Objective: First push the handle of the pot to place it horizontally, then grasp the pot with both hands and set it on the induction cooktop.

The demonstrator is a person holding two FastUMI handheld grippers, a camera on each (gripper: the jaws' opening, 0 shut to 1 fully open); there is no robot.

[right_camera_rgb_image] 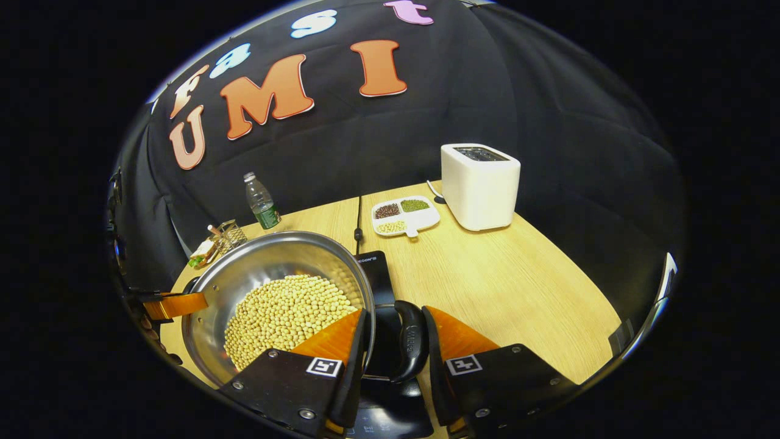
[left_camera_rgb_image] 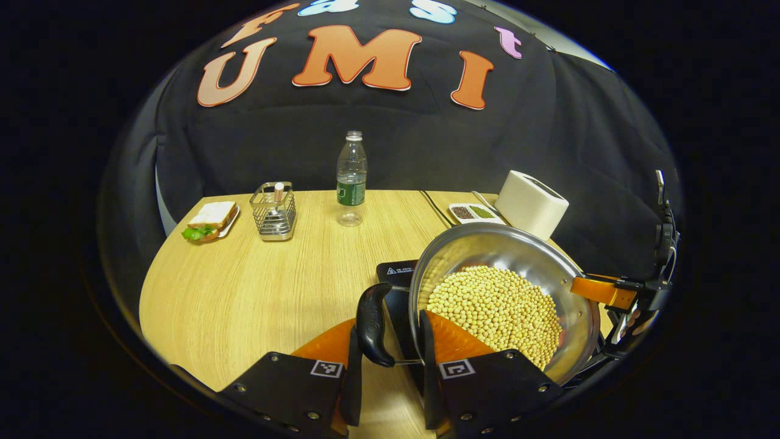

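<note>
In the left gripper view, the left gripper (left_camera_rgb_image: 390, 366) is seen at the bottom, its two fingers closed around one black side handle (left_camera_rgb_image: 373, 326) of a steel pot (left_camera_rgb_image: 506, 244). The pot is filled with soybeans (left_camera_rgb_image: 496, 311) and is seen over the black induction cooktop (left_camera_rgb_image: 393, 274); whether it rests on the cooktop cannot be told. At the pot's far rim an orange finger of the right gripper (left_camera_rgb_image: 600, 291) is seen. On the wooden table (left_camera_rgb_image: 244, 299) farther back, a sandwich (left_camera_rgb_image: 210, 221), a wire holder (left_camera_rgb_image: 274, 210), a water bottle (left_camera_rgb_image: 351, 177), a divided dish (left_camera_rgb_image: 472, 212) and a white toaster (left_camera_rgb_image: 531, 203) are set.

In the right gripper view, the right gripper (right_camera_rgb_image: 395, 350) is clenched on the other black handle (right_camera_rgb_image: 411, 347) of the pot (right_camera_rgb_image: 268, 256), one finger inside the rim, one outside. The left gripper's orange finger (right_camera_rgb_image: 177, 303) is seen at the opposite rim.
</note>
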